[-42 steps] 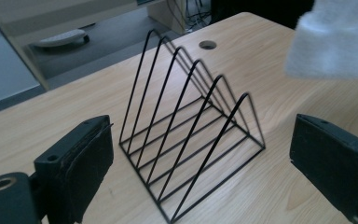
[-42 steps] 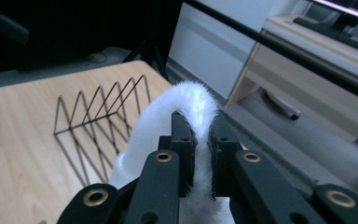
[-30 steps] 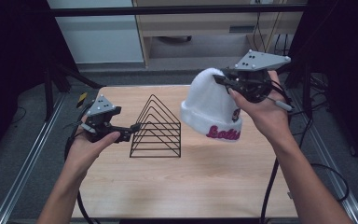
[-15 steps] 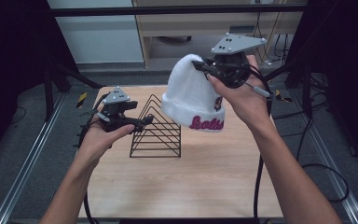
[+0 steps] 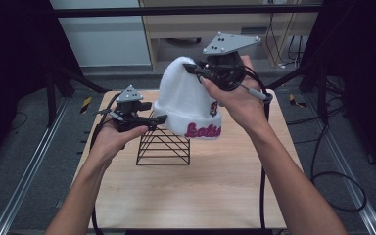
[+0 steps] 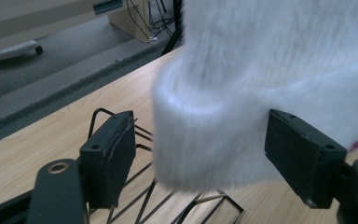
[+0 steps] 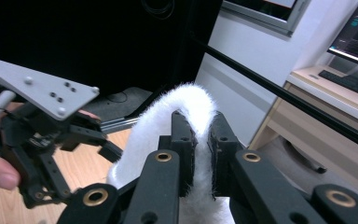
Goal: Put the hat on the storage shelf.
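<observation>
Mid-frame in the high view, the white beanie (image 5: 186, 100) hangs above the wire rack (image 5: 163, 145), its crown pinched by the right gripper (image 7: 199, 140). The left gripper (image 6: 200, 158), jaws just closing, straddles the cuff without pressing. Next, likely grip the cuff.

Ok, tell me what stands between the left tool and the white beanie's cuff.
Nothing visible: the fluffy white beanie's cuff already hangs between the left tool's closing jaws, above the black wire rack.
</observation>
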Demonstrator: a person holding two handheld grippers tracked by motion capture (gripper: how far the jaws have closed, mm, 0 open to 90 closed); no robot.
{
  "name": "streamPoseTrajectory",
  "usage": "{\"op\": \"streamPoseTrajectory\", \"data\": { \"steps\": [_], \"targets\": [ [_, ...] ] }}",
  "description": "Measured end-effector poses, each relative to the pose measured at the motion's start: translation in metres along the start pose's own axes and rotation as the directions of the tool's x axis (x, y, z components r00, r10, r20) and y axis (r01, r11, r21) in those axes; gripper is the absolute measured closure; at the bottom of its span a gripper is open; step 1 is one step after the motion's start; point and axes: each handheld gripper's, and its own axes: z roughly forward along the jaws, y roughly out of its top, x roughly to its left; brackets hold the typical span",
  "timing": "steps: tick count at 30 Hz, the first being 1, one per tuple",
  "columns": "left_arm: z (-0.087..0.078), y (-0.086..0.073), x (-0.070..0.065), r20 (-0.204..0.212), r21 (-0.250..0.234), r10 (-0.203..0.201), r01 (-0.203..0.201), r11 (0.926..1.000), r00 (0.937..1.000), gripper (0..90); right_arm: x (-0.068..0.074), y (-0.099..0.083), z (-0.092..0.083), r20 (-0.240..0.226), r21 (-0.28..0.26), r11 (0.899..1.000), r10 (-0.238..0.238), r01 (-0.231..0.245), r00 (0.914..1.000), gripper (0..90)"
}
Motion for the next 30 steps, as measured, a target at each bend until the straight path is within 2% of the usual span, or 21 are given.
{"op": "streamPoseTrajectory", "data": {
  "steps": [1, 3, 4, 5, 6, 7, 8, 10, 12, 16, 22, 30],
  "targets": [
    [0.001, 0.0, 0.0, 0.0, 0.0, -0.013, 0.013, 0.9999, 0.9999, 29.9, 0.003, 0.001, 0.004, -0.011, 0.001, 1.0, -0.005, 0.005, 0.9999, 83.7],
    [0.002, 0.001, 0.0, 0.001, 0.004, -0.014, 0.014, 0.9999, 0.9999, 32.5, 0.005, 0.001, 0.005, -0.016, 0.001, 1.0, -0.008, 0.008, 0.9998, 83.7],
    [0.002, 0.001, 0.0, 0.004, 0.01, -0.015, 0.014, 0.9998, 0.9999, 39.2, 0.007, 0.002, 0.006, -0.019, 0.002, 1.0, -0.012, 0.012, 0.9997, 83.7],
    [0.001, 0.001, 0.001, -0.004, 0.017, -0.024, 0.024, 0.9996, 0.9997, 51.6, 0.009, 0.003, 0.008, -0.024, 0.003, 1.0, -0.014, 0.014, 0.9996, 83.7],
    [0.001, 0.001, 0.001, -0.004, 0.017, -0.024, 0.024, 0.9996, 0.9997, 58.5, 0.009, 0.003, 0.008, -0.024, 0.003, 1.0, -0.014, 0.014, 0.9996, 83.7],
    [0.0, 0.001, 0.001, -0.005, 0.017, -0.03, 0.03, 0.9994, 0.9995, 58.5, 0.009, 0.003, 0.009, -0.024, 0.001, 1.0, -0.017, 0.017, 0.9996, 83.8],
    [-0.001, 0.002, 0.001, -0.005, 0.02, -0.024, 0.024, 0.9995, 0.9997, 66.8, 0.008, 0.003, 0.009, -0.026, -0.001, 1.0, -0.018, 0.018, 0.9995, 83.7],
    [-0.002, 0.002, 0.0, -0.014, 0.017, -0.022, 0.022, 0.9996, 0.9997, 71.4, 0.007, 0.003, 0.01, -0.023, -0.001, 1.0, -0.017, 0.017, 0.9996, 83.7],
    [-0.007, 0.003, -0.001, -0.051, 0.013, -0.005, 0.005, 0.9999, 0.9987, 72.6, 0.006, 0.002, 0.01, -0.02, 0.004, 1.0, -0.016, 0.016, 0.9997, 83.7],
    [-0.014, 0.001, -0.001, -0.082, 0.002, -0.01, 0.01, 0.9999, 0.9966, 73.4, 0.001, -0.001, 0.013, -0.013, 0.011, 1.0, -0.004, 0.004, 0.9999, 83.6],
    [-0.022, -0.001, -0.002, -0.105, 0.004, 0.0, 0.0, 1.0, 0.9944, 74.5, -0.002, -0.006, 0.018, -0.016, 0.016, 1.0, 0.005, -0.005, 0.9999, 83.6],
    [-0.03, -0.006, 0.002, -0.132, -0.011, -0.018, 0.017, 0.9998, 0.991, 74.8, -0.003, -0.011, 0.029, -0.011, 0.038, 0.999, 0.012, -0.011, 0.9999, 83.4]
  ]
}}
